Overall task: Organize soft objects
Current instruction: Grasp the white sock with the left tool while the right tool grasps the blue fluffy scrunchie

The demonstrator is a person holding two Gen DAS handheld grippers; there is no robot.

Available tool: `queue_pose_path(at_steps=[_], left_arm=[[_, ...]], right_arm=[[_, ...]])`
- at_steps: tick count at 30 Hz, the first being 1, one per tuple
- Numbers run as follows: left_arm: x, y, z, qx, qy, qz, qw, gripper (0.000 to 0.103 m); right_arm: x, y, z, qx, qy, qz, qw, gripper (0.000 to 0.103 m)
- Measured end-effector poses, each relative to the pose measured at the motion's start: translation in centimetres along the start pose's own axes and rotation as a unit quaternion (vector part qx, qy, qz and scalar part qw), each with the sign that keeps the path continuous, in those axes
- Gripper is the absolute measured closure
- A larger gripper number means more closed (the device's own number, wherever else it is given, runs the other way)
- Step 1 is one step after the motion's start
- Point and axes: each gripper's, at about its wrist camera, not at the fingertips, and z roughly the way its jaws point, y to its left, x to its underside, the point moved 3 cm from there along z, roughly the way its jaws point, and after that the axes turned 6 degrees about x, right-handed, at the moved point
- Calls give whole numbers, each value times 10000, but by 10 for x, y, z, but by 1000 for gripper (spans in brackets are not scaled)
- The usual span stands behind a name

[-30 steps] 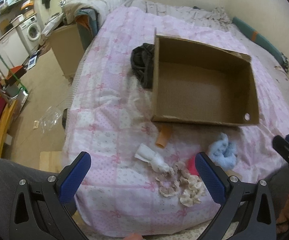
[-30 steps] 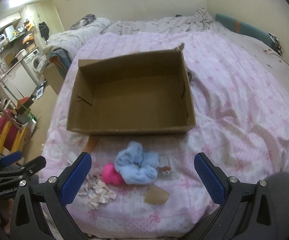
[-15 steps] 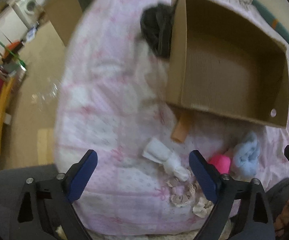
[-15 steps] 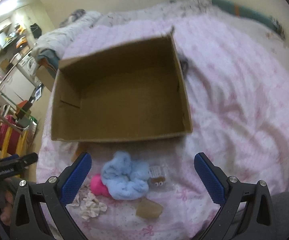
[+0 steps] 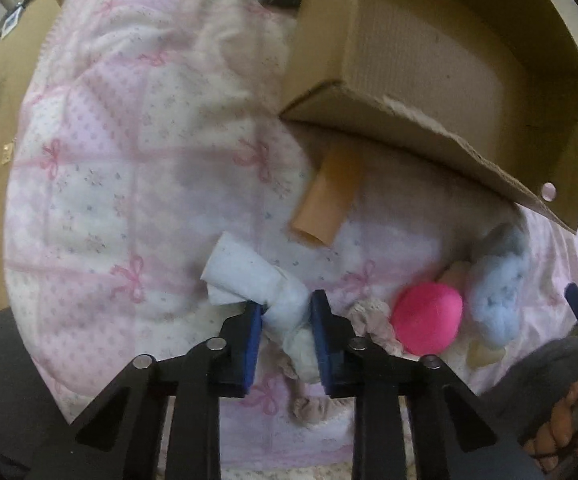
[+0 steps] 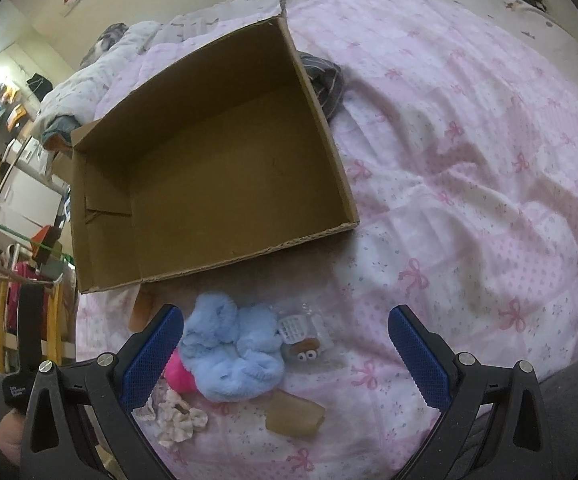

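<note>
Upper right of the left wrist view, the cardboard box (image 5: 441, 92) holds nothing; left gripper (image 5: 287, 312) fingers, just closing, pinch white cloth (image 5: 249, 276); right gripper (image 6: 285, 336) fingers spread.

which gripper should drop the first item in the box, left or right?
Left, probably. The left gripper has just closed on the white cloth bundle, pads pressing both sides, beside the cardboard box. The right gripper hangs open and empty above the blue scrunchie.
</note>
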Motion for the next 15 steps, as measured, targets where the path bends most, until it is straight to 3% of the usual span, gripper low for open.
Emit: queue_pose_path(at_steps=[3,7,12,15], left_arm=[[4,0,-5,-18,-123,-8,9999,85],[12,-2,-40,5,-485,-28,9988,85],[18,-3,-81,-79,-1090,110,9939,85],[22,-3,-91,-84,-1272,161,9917,85]], right_arm=[[-1,0,1,-83,67,45,9999,0],[-1,-1,5,-309,209,135,9992,0],[7,7,13,-817,646,131,9945,0],[16,22,22,-908,970,-42,9911,0]])
